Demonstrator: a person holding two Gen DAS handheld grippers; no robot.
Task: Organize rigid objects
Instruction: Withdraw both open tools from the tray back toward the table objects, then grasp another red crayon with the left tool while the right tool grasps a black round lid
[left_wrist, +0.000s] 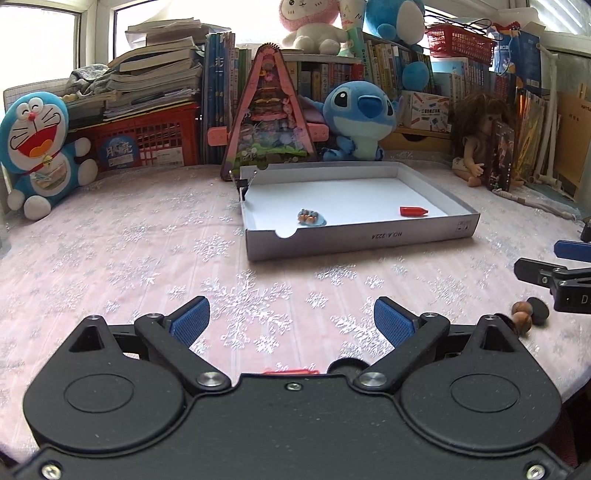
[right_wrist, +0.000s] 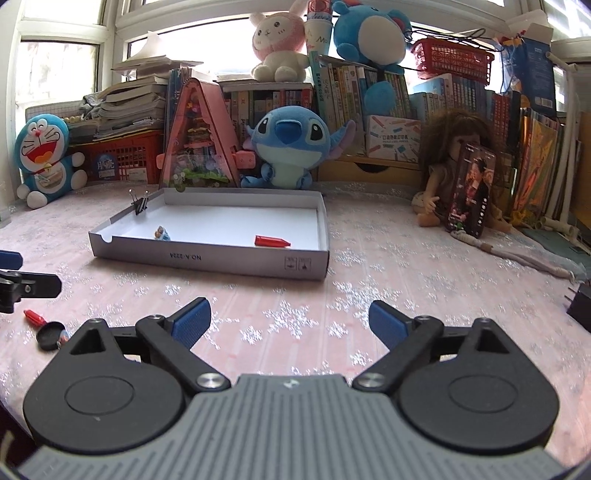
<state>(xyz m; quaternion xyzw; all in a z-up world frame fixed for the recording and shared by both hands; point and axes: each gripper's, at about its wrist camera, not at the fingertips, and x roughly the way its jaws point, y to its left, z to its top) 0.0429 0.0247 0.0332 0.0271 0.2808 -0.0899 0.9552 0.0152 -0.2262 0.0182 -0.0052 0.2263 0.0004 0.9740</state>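
A shallow white cardboard tray (left_wrist: 354, 242) (right_wrist: 207, 258) lies on the pink snowflake tablecloth. Inside it rest a red bottle-shaped toy (left_wrist: 413, 211) (right_wrist: 271, 241) and a small blue plate of tiny food (left_wrist: 312, 218) (right_wrist: 162, 233). My left gripper (left_wrist: 291, 319) hovers open over bare cloth in front of the tray. My right gripper (right_wrist: 290, 319) is open too, nothing between its pads. Loose on the cloth lie brown beads with a black disc (left_wrist: 528, 314), a small red piece (right_wrist: 34, 317) and a black mini pan (right_wrist: 51, 335). A red sliver (left_wrist: 291, 370) peeks from under the left gripper's body.
A black binder clip (left_wrist: 243, 182) (right_wrist: 139, 203) grips the tray's far left rim. Plush toys, a doll (right_wrist: 443, 177), a triangular pink dollhouse (left_wrist: 269, 110), books and red baskets line the back. A black adapter (right_wrist: 581, 306) sits far right.
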